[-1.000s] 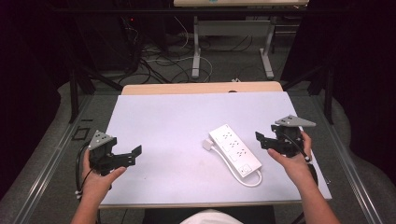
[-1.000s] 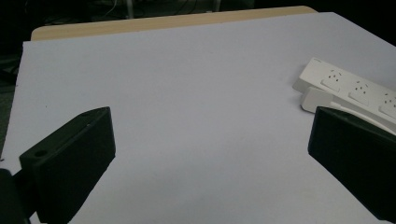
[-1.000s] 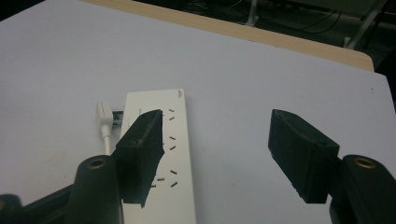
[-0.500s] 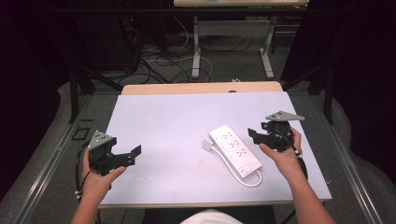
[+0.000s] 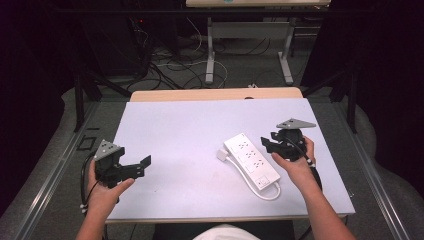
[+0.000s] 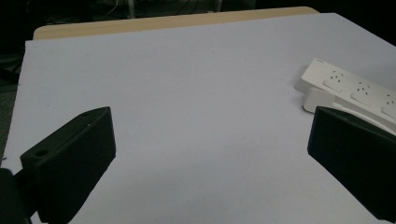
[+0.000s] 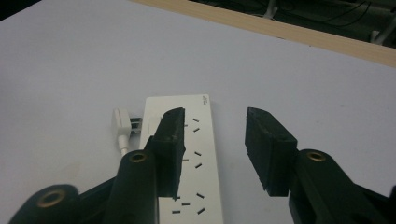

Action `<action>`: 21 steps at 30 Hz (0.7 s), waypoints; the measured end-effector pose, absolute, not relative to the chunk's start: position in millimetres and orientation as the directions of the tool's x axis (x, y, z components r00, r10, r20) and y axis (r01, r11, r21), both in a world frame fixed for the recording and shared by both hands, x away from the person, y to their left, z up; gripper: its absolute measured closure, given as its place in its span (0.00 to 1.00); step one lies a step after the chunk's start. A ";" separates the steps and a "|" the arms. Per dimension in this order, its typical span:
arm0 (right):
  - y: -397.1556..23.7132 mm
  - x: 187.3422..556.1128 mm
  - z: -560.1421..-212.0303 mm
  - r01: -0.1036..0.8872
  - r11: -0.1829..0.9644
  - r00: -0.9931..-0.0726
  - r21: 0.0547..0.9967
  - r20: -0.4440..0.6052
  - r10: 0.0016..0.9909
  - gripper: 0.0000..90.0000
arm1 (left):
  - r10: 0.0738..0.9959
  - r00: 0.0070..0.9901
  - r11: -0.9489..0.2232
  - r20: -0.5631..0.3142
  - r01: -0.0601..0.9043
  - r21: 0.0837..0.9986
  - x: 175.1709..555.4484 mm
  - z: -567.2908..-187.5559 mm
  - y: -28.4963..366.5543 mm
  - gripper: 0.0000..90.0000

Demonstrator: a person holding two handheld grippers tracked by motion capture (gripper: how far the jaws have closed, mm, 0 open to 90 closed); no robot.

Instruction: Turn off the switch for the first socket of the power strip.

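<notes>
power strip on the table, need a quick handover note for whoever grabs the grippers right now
Right gripper: open, jaws apart, holding nothing, hovering at the right edge of the power strip; in the right gripper view the strip lies under and between its jaws.
Left gripper: open and holding nothing, near the front left of the table, well apart from the strip.
Power strip: flat on the table, right of centre, angled. Its plug lies beside its far left end, not pushed into any socket, and its cord loops round the near end.
Done: nothing gripped yet.
Left: probably close the right gripper on the strip or plug, then carry on.
</notes>
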State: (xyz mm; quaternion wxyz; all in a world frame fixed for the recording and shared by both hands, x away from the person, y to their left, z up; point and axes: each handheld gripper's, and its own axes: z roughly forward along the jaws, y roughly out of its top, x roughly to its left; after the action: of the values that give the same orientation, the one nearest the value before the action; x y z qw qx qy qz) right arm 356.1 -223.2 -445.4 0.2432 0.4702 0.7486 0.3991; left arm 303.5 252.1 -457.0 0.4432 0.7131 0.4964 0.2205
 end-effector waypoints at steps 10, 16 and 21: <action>-211.9 356.0 -459.1 0.528 0.284 -0.476 0.800 0.002 0.880 0.81 | 0.904 0.409 -0.116 -0.124 0.514 0.850 303.7 -457.8 251.8 0.01; -204.0 355.9 -467.1 0.533 0.305 -0.497 0.789 0.000 0.868 0.85 | 0.904 0.410 -0.122 -0.119 0.516 0.848 303.6 -457.9 252.4 0.01; -199.5 355.5 -471.9 0.529 0.318 -0.505 0.787 -0.010 0.863 0.87 | 0.905 0.407 -0.117 -0.123 0.518 0.847 303.2 -458.3 252.5 0.01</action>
State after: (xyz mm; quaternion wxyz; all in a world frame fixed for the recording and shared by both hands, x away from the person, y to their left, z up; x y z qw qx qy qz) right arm 355.5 -199.5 -471.9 0.2213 0.4455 0.7811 0.3774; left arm 303.2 252.5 -458.3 0.4396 0.7143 0.4981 0.2201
